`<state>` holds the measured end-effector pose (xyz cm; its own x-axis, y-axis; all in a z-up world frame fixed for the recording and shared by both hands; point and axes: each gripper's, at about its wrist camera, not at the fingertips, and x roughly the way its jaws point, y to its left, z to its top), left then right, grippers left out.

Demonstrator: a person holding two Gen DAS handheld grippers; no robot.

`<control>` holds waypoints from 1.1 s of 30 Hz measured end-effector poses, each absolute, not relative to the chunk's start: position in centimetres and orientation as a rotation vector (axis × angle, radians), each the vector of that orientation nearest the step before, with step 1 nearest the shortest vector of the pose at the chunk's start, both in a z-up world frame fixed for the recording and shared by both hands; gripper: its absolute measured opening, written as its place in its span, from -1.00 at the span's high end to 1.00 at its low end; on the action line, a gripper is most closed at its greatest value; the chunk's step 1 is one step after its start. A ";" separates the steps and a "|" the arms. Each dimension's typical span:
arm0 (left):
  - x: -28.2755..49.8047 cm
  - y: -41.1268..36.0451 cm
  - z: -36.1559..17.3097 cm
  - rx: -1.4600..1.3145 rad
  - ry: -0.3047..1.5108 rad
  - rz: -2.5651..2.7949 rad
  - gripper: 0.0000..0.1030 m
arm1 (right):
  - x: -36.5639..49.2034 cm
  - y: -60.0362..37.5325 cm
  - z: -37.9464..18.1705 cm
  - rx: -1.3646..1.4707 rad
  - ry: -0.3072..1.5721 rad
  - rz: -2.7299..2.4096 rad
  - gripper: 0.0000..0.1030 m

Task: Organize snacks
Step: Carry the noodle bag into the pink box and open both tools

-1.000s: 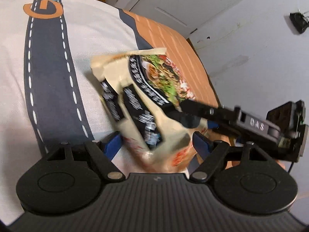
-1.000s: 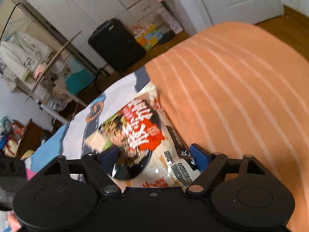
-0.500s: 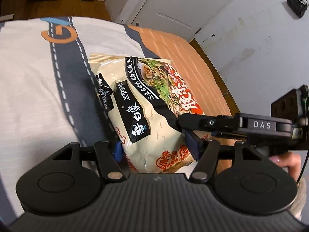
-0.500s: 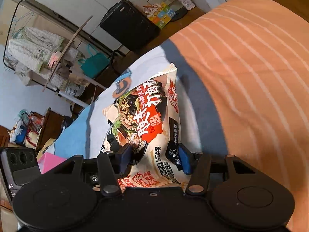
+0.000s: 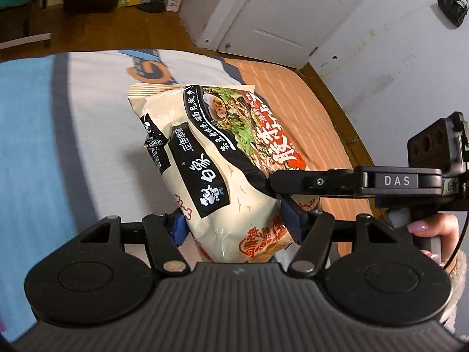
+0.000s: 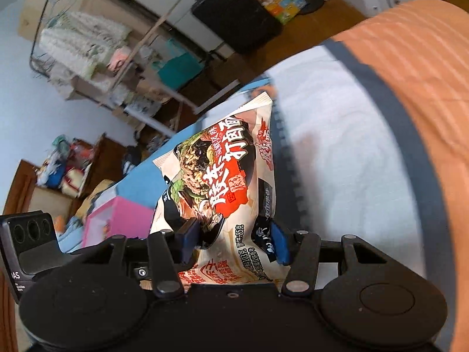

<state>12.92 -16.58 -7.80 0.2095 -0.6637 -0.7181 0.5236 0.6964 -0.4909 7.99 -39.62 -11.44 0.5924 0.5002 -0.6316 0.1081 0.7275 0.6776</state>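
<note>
A cream instant-noodle packet (image 5: 222,158) with red and black print is held up above the bed. My left gripper (image 5: 234,226) is shut on its lower end. My right gripper (image 6: 231,240) is shut on the same packet (image 6: 222,182) from the other side; its black body reaches in from the right in the left wrist view (image 5: 351,182). The packet stands tilted between both grippers, off the bedcover.
The bed (image 5: 88,135) has a blue, white and grey cover and an orange striped part (image 5: 307,117). A pink box (image 6: 117,220) lies at the bed's left. A black suitcase (image 6: 234,20), a clothes rack (image 6: 88,50) and white doors (image 5: 278,14) stand beyond.
Both grippers have lifted the packet higher off the bed and closed tighter on it. Both views now show more of the room beyond the bed.
</note>
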 end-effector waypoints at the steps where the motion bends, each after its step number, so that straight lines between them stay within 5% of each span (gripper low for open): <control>1: 12.7 -15.6 -7.2 -0.150 1.076 -0.820 -0.20 | 8.0 -38.8 -11.0 0.738 0.928 0.270 -0.12; 18: 8.7 3.7 -0.5 -0.174 0.958 -0.580 -0.20 | 12.4 -21.0 -5.2 0.627 0.982 0.548 -0.12; 33: 10.3 18.0 -3.1 -0.279 0.889 -0.418 -0.30 | 18.7 -6.7 -6.4 0.517 1.110 0.653 -0.12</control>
